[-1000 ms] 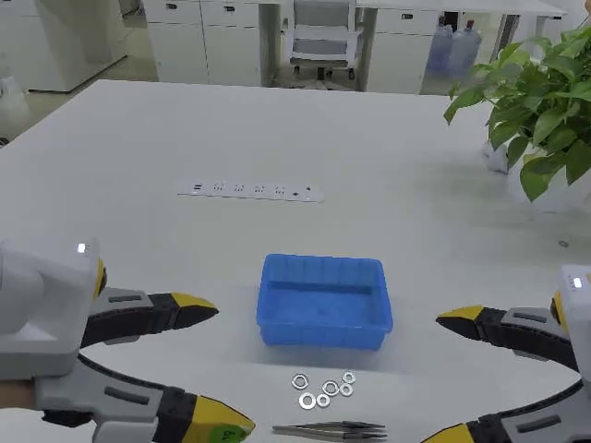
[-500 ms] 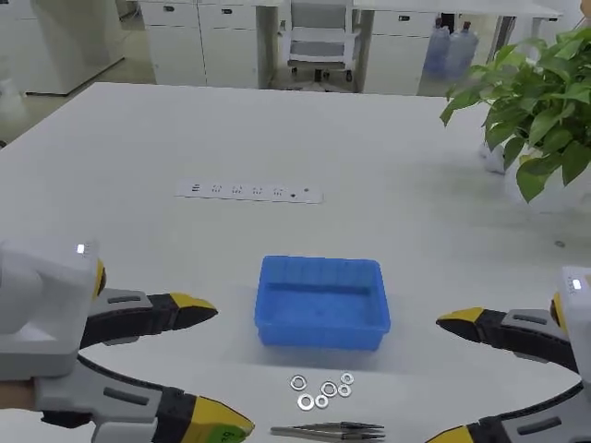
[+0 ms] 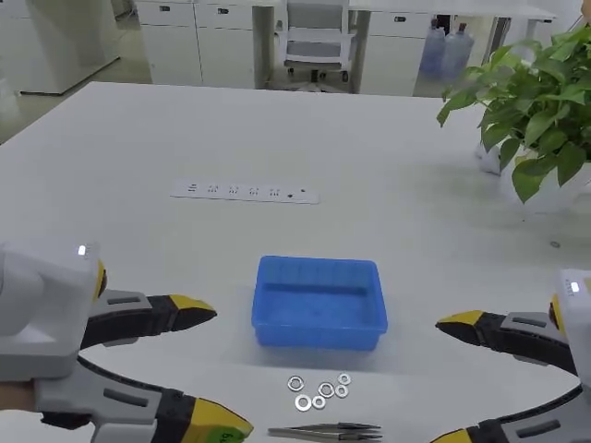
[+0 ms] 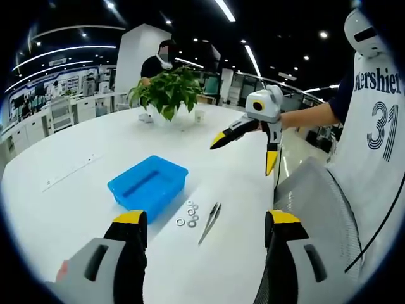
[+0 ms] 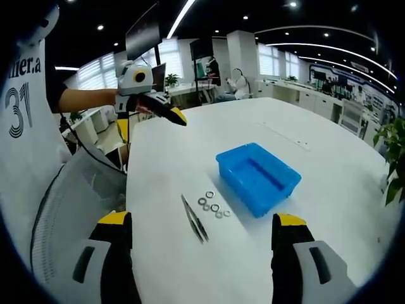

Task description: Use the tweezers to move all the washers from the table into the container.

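Several steel washers (image 3: 319, 389) (image 4: 189, 214) (image 5: 213, 206) lie in a loose cluster on the white table, just in front of the empty blue container (image 3: 319, 303) (image 4: 147, 183) (image 5: 258, 175). Metal tweezers (image 3: 325, 430) (image 4: 209, 221) (image 5: 194, 219) lie flat on the table, nearer me than the washers. My left gripper (image 3: 209, 369) (image 4: 202, 225) is open at the lower left, holding nothing. My right gripper (image 3: 445, 380) (image 5: 201, 227) is open at the lower right, also holding nothing. Both hover apart from the tweezers.
A white power strip (image 3: 245, 193) lies beyond the container. A leafy potted plant (image 3: 536, 111) (image 4: 167, 90) stands at the table's far right. A mesh office chair (image 4: 323, 215) (image 5: 69, 202) sits at the table's near edge beside a person in a numbered jersey.
Only the head camera drifted slightly; the container and washers sit a little left in the picture. Neither gripper has moved and both stay open.
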A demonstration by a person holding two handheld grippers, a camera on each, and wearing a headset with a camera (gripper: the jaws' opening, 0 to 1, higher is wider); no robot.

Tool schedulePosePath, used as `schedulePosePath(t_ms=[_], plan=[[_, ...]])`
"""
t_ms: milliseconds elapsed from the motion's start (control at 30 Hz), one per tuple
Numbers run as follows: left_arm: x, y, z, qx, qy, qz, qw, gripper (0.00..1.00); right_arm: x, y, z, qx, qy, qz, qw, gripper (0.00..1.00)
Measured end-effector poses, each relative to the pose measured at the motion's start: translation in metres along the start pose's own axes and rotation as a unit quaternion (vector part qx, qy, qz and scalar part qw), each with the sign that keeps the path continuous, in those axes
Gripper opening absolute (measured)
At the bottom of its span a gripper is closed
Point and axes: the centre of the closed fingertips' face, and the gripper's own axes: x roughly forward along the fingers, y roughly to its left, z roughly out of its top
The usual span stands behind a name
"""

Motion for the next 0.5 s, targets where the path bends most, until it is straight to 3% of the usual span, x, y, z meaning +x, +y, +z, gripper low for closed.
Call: schedulePosePath(t_ms=[167, 500], plan=[[-0.0031, 0.0008, -0.0033, -0.002, 0.002, 0.002, 1.0000, 0.81, -0.0011, 0.0007, 0.0052, 0.002, -0.010, -0.001, 0.9999, 0.92], [-0.0080, 0.0049, -0.0044, -0.008, 0.001, 0.012, 0.9999, 0.81, 0.0011, 0.0040, 0.0030, 0.003, -0.005, 0.004, 1.0000, 0.91]])
